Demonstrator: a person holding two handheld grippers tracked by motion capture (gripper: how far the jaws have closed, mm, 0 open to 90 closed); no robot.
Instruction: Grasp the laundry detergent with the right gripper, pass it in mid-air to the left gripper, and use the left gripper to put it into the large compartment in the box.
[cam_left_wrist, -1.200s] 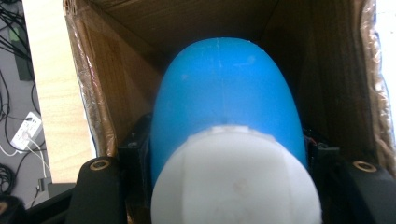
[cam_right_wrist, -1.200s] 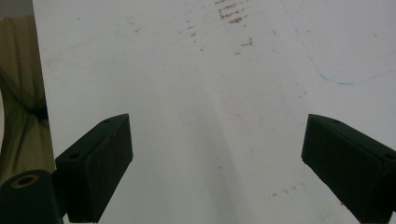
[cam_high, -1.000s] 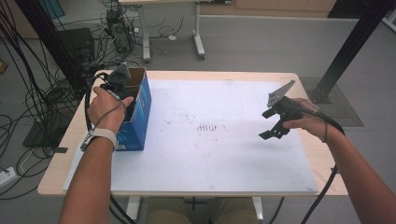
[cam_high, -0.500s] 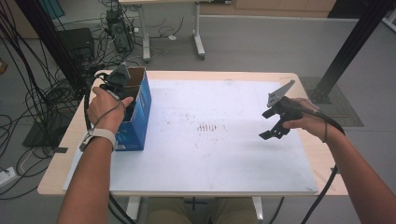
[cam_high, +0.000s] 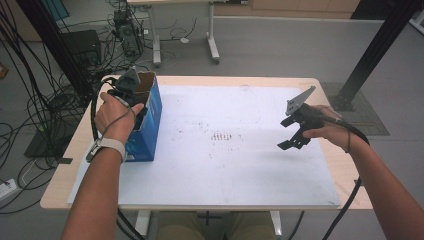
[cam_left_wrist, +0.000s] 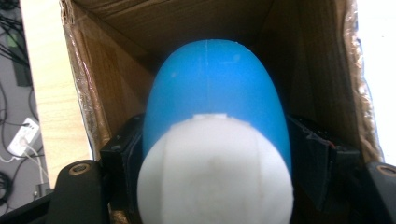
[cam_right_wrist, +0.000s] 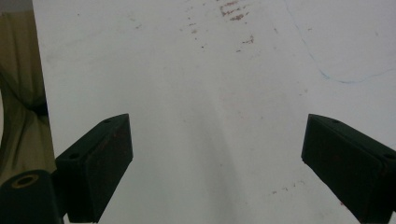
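At the table's left edge, the left gripper (cam_left_wrist: 215, 186), jaws just opening, hangs inside the open cardboard box (cam_high: 145, 117) with the blue-and-white capsule (cam_left_wrist: 215, 135) between them. The capsule may snag on one pad and tip sideways. The right gripper (cam_high: 295, 135) gapes wide, empty.
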